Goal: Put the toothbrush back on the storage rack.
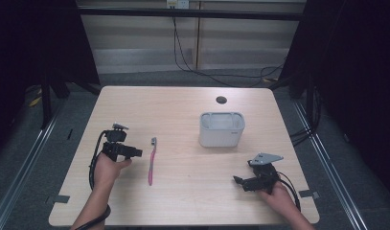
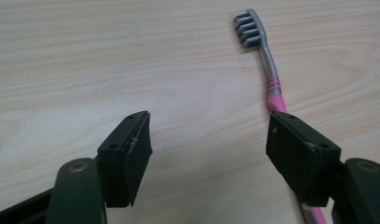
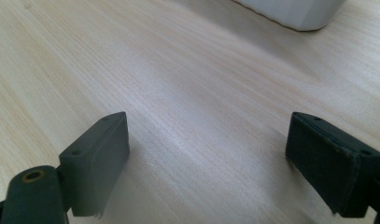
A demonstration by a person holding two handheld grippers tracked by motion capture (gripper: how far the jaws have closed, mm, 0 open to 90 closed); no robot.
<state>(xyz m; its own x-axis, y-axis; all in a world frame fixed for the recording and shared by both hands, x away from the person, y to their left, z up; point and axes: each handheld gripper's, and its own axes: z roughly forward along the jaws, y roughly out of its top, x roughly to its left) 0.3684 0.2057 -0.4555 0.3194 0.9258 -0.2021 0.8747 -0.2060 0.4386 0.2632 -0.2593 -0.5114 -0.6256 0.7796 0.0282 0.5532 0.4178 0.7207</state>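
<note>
Nearest the bottom edge of the high view, two forearms came up onto the table (image 1: 183,201). The right gripper (image 1: 241,181) sat low in the lower right of the frame, its jaws spread wide with nothing between them; in the right gripper view only bare wood lay in the gap, with the foot of the white holder (image 3: 290,11) at the upper right of that frame. It looked parked out of the way, probably so the other hand could work first.

Slightly farther up, at the left of the high view, the left gripper (image 1: 135,152) was also wide open and empty, its jaws pointing toward the frame's centre. The toothbrush (image 1: 151,160) lay flat just beside it, pink handle toward the bottom, grey head toward the top. In the left gripper view the pink handle (image 2: 277,100) ran under the right-hand jaw rather than between the two, so the grasp seemed not yet lined up.

Beyond, right of centre, stood the white holder (image 1: 221,129), upright and apparently empty, a likely place for the brush. A small dark hole (image 1: 221,99) marked the tabletop near the far edge.
</note>
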